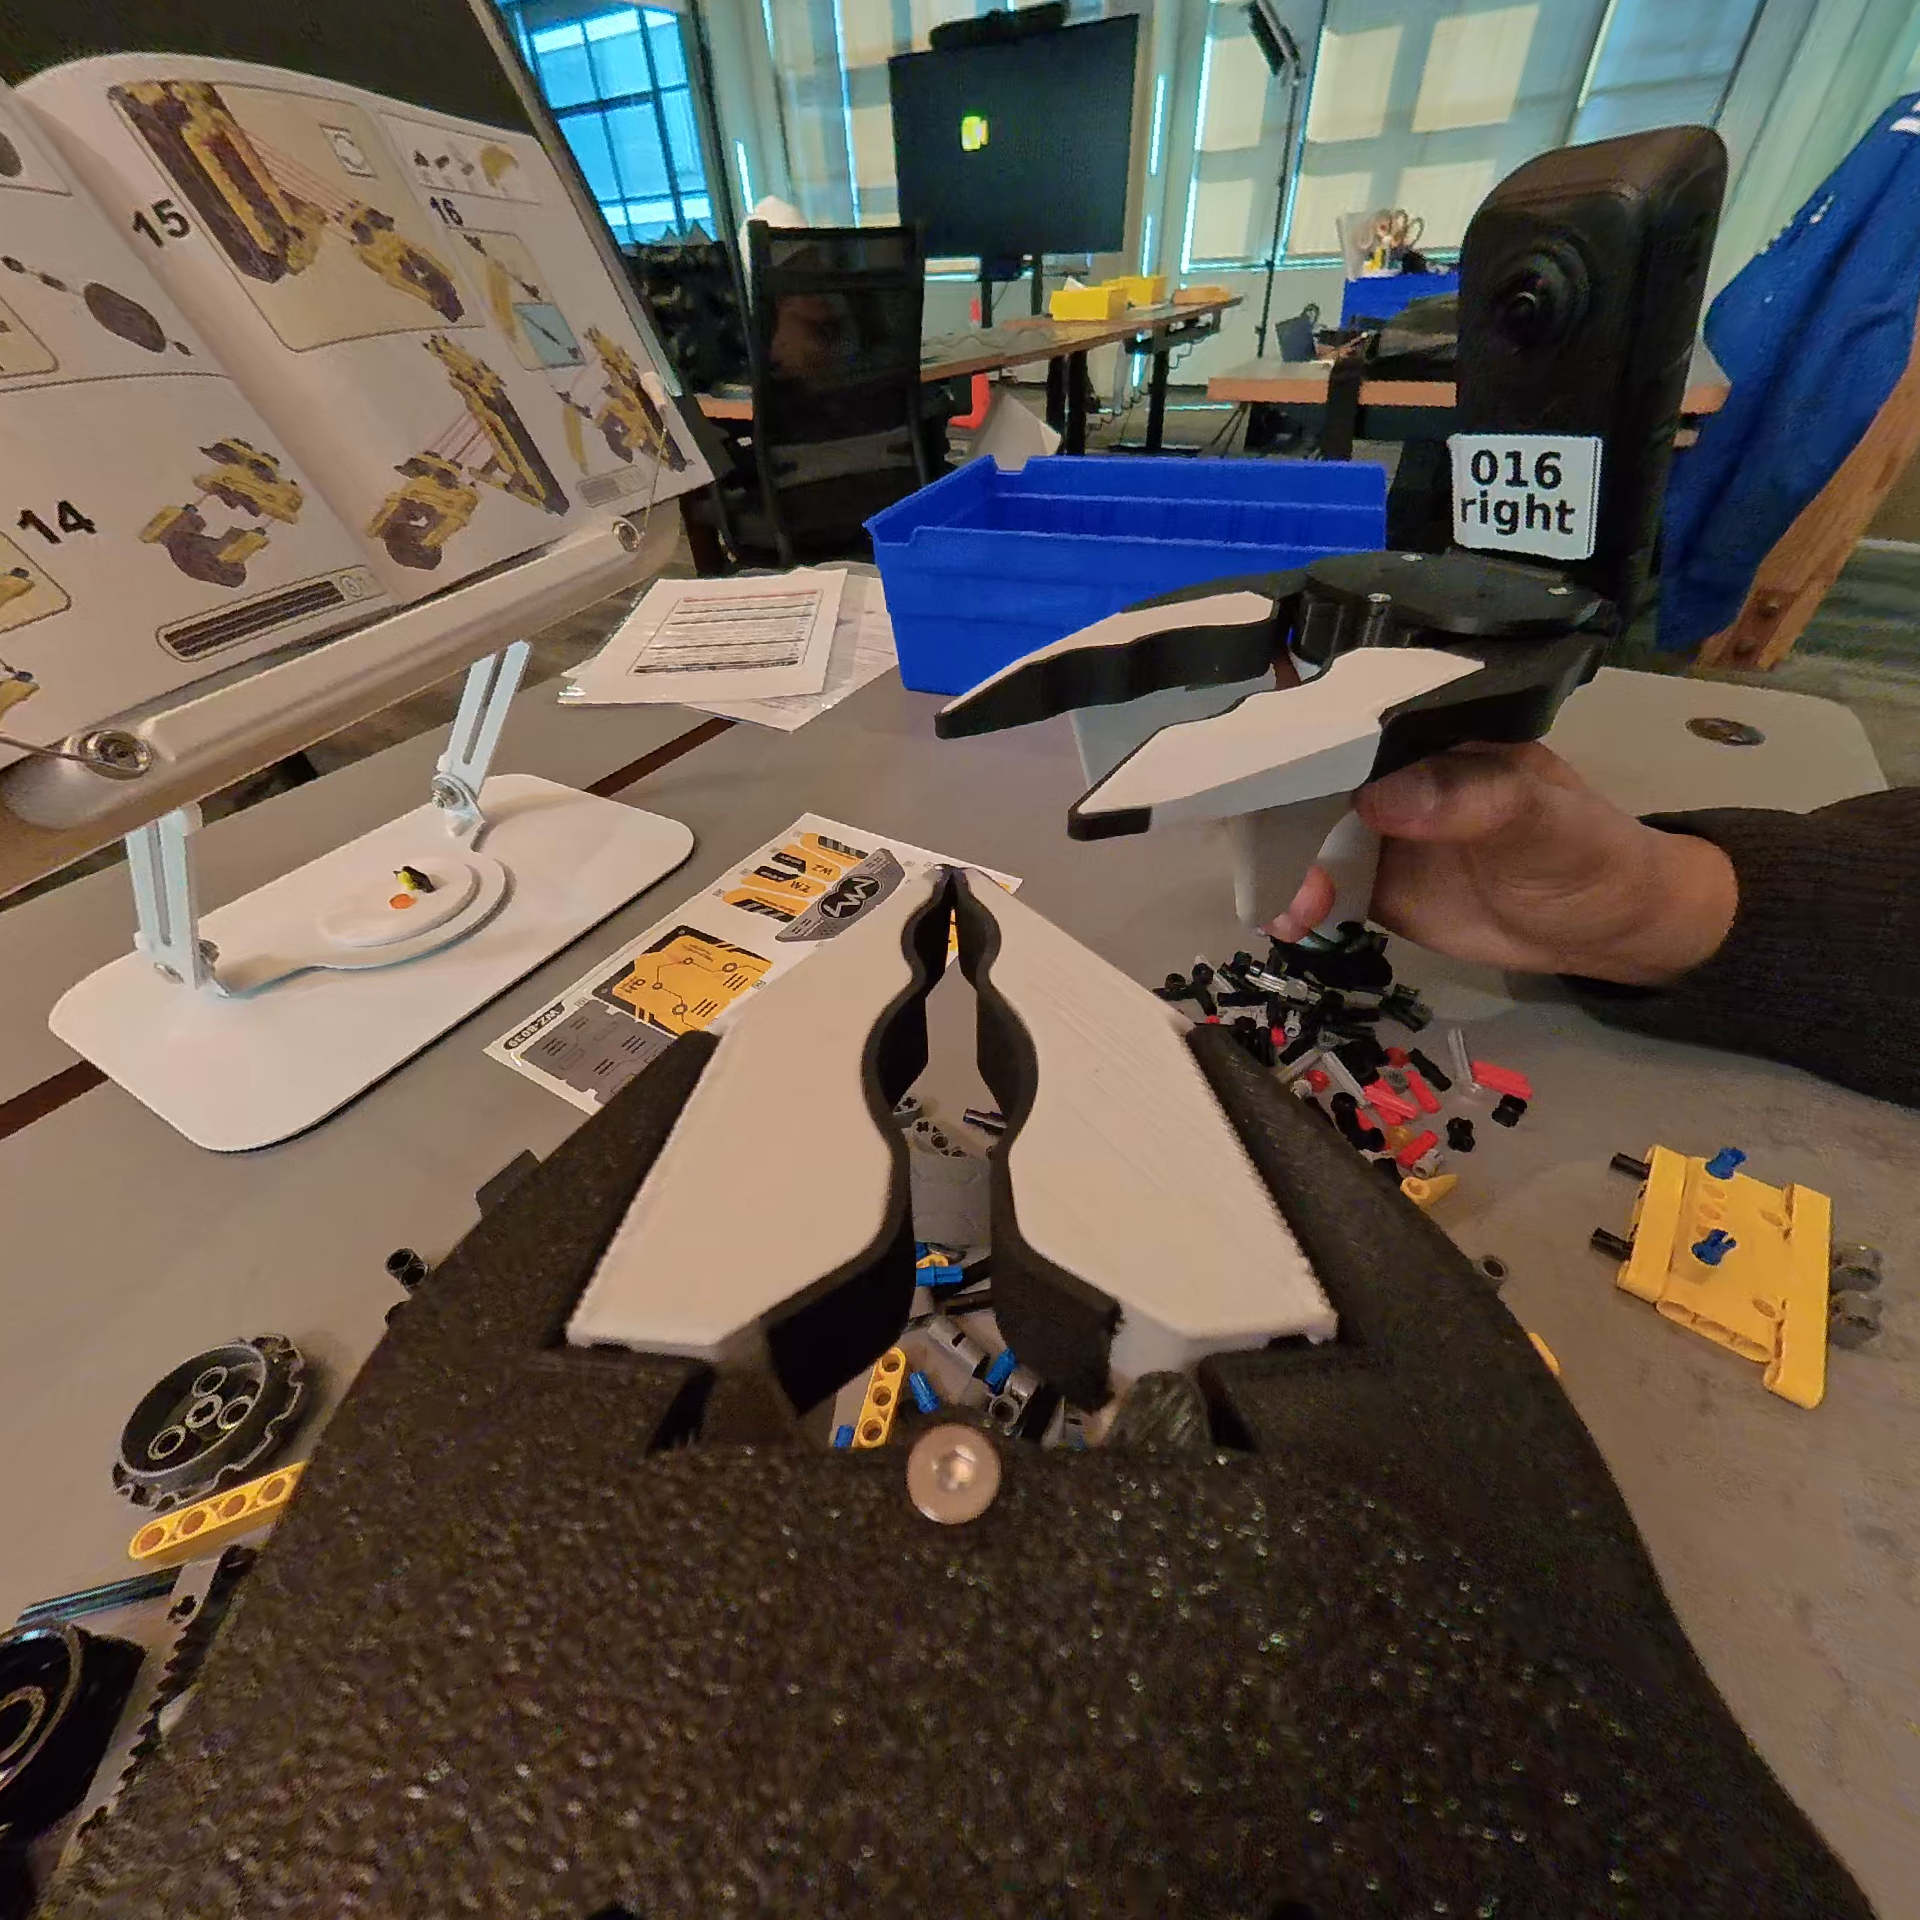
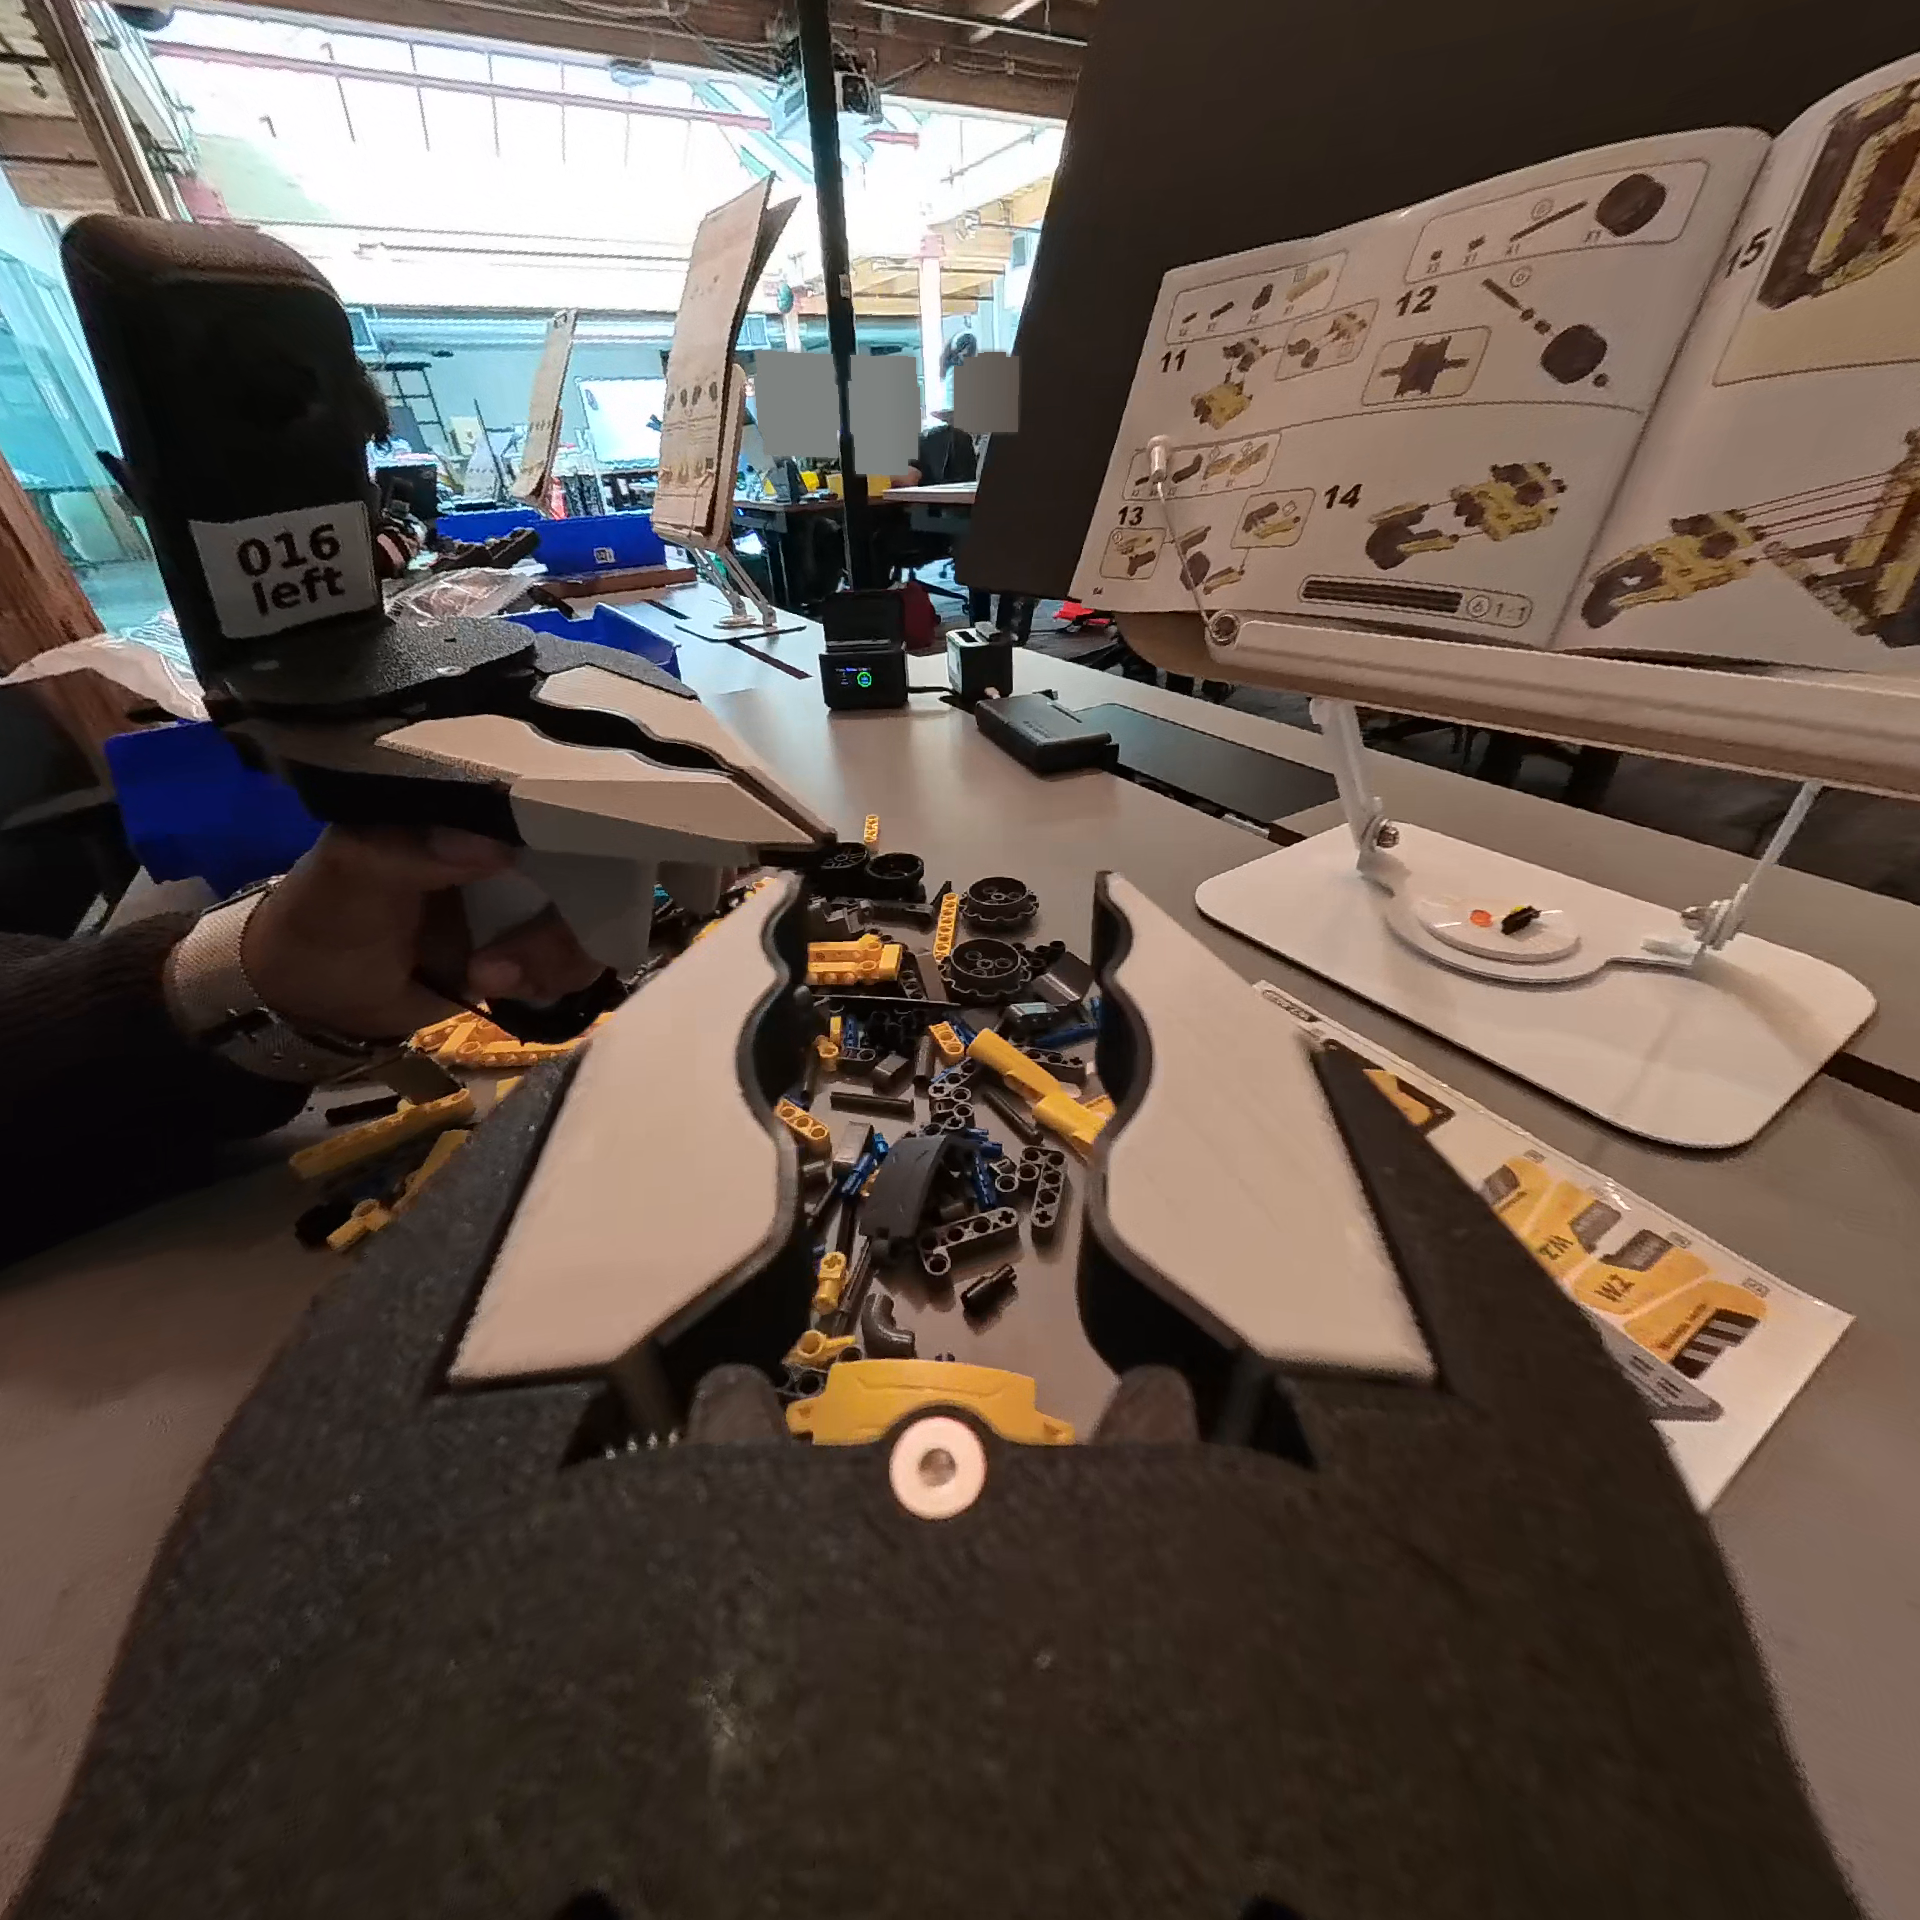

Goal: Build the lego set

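Note:
My left gripper (image 1: pixel 951 878) is shut with its fingertips touching and nothing visible between them. It hovers above a sticker sheet (image 1: pixel 665 987) and loose small bricks (image 1: pixel 935 1299). In the right wrist view it (image 2: pixel 826 836) is held by a hand at the left, its tip above the far edge of the brick pile (image 2: pixel 935 1091). My right gripper (image 2: pixel 951 888) is open and empty, with its fingers on either side of the black, yellow and blue pile. In the left wrist view it (image 1: pixel 1023 774) hangs above a heap of black and red pins (image 1: pixel 1340 1029).
An instruction booklet (image 1: pixel 260 343) lies open on a white stand (image 1: pixel 312 997). A yellow sub-assembly (image 1: pixel 1735 1257) lies at the right. A black gear wheel (image 1: pixel 213 1413) and a yellow beam (image 1: pixel 213 1512) lie at the left. A blue bin (image 1: pixel 1122 551) and papers (image 1: pixel 727 644) sit behind. The tips of one gripper are about 4 cm away from the tips of the other.

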A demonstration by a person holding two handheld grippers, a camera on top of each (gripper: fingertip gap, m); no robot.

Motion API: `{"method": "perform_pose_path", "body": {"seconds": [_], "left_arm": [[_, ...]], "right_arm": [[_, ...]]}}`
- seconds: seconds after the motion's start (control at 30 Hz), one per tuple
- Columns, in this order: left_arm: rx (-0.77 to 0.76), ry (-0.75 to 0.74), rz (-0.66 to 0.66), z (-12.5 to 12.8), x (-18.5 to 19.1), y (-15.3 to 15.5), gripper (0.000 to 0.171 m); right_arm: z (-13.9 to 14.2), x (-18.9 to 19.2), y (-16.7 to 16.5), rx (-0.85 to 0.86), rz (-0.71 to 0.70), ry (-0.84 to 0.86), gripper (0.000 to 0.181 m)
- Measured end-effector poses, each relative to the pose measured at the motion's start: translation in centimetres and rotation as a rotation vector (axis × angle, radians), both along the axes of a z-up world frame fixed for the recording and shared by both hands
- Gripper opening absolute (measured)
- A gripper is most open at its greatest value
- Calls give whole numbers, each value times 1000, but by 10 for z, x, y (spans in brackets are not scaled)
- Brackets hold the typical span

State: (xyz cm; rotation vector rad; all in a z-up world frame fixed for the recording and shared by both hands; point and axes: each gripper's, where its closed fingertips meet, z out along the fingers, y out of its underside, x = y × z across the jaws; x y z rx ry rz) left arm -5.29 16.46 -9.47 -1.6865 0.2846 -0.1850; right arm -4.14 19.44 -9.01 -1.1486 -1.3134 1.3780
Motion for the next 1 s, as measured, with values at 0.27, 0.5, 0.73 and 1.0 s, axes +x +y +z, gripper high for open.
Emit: {"method": "perform_pose_path", "body": {"seconds": [0.27, 0.5, 0.73, 1.0], "left_arm": [[-14, 29, -4, -4, 4, 2, 0], [-27, 27, -3, -8, 4, 3, 0], [-28, 31, 1, -8, 4, 4, 0], [-29, 35, 1, -8, 5, 4, 0]], "right_arm": [[-7, -3, -7, -10, 32, -27, 54], [-10, -5, -10, -7, 44, -38, 54], [-8, -4, -7, -3, 21, -31, 55], [-8, -4, -6, -18, 21, -31, 55]]}}
